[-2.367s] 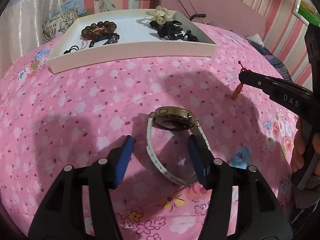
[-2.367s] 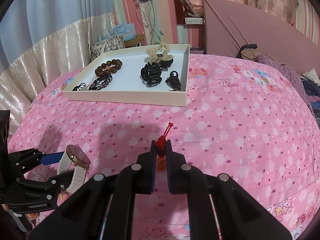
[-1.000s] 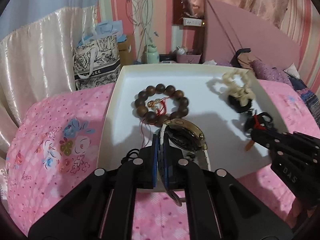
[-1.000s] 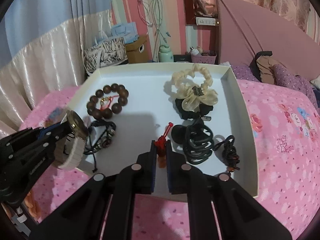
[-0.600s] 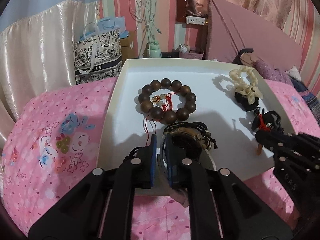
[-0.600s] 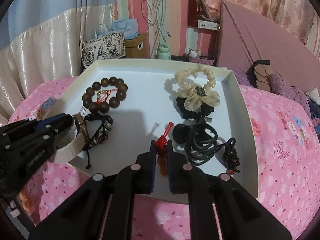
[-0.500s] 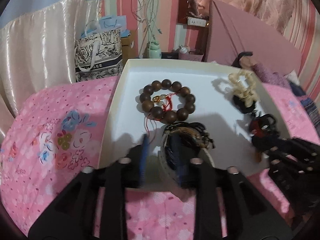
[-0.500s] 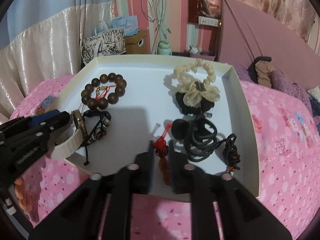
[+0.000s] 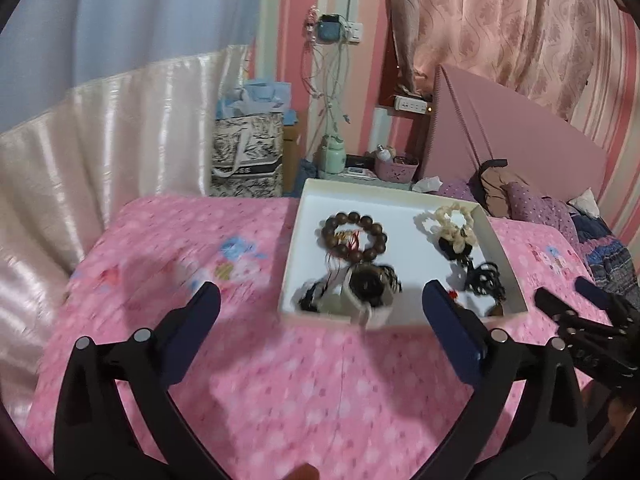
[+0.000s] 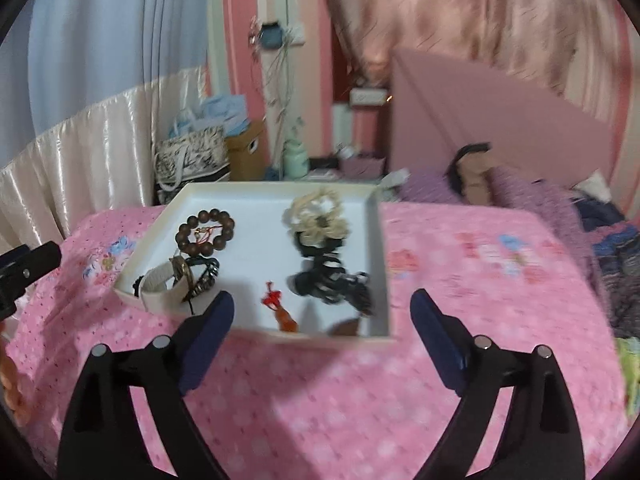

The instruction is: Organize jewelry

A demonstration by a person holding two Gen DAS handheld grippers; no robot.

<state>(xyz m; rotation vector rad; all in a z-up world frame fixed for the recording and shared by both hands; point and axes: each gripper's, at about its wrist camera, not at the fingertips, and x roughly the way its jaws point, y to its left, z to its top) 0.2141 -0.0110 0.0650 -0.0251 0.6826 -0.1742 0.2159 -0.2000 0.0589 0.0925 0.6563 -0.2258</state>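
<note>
white tray (image 10: 380, 248) on pink bedspread (image 10: 320, 400) holding watch (image 10: 168, 280), bead bracelet (image 10: 205, 232), red tassel charm (image 10: 280, 308); left gripper (image 9: 320, 312) and right gripper (image 10: 320, 316) both spread wide, empty.

Bare pink bedspread (image 9: 320, 380) lies open before the tray (image 10: 382, 248) — whose floor is crowded with jewelry.

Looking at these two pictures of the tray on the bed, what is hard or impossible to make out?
- Watch dial: in the right wrist view it is edge-on; in the left wrist view, blurred.
- Black cords under the watch: tangled, so their number is unclear.
- Dark hair clips: smeared by motion blur.
- Small brown piece near the white tray's front wall: partly hidden by that wall.
</note>
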